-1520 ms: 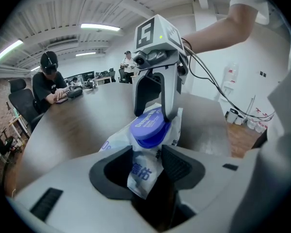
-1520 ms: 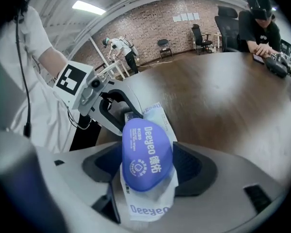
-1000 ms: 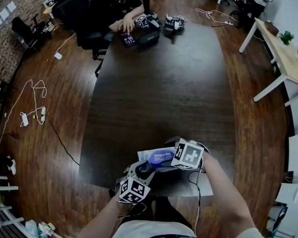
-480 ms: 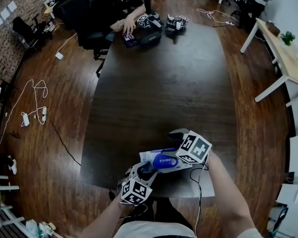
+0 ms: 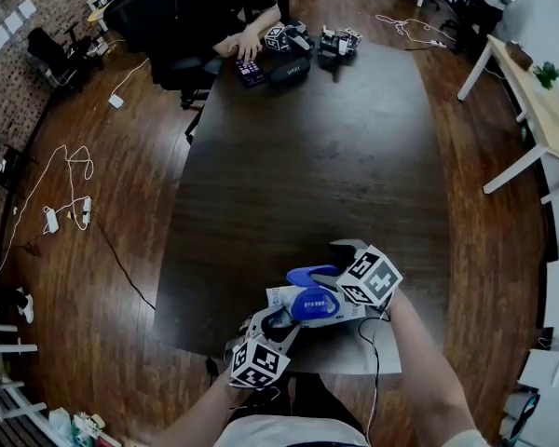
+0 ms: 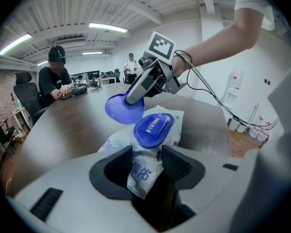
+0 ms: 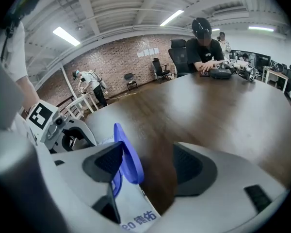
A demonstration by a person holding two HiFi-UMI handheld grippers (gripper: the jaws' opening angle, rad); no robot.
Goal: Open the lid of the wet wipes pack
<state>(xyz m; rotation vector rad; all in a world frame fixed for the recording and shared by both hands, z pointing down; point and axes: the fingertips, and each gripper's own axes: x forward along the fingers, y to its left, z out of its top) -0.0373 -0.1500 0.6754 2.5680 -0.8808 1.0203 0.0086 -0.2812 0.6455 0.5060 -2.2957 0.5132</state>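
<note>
Clamping wipes pack [image 6: 138, 171] | lid [image 6: 121, 110] up | dark table [image 5: 307, 156] | brick wall [image 7: 111, 57]

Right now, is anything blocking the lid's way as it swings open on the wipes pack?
Nothing visible does. The blue lid stands raised off the wipes pack, leaning against one side of the right gripper, whose jaws are apart. Beyond it only the table shows. The left gripper clamps the pack's near end.

The long dark brown wooden table [image 5: 317, 156] is carrying grey marker-cubed devices [image 5: 284, 37], a black pouch [image 5: 289, 68] and a purple keypad [image 5: 252, 71] at the frame's top.
</note>
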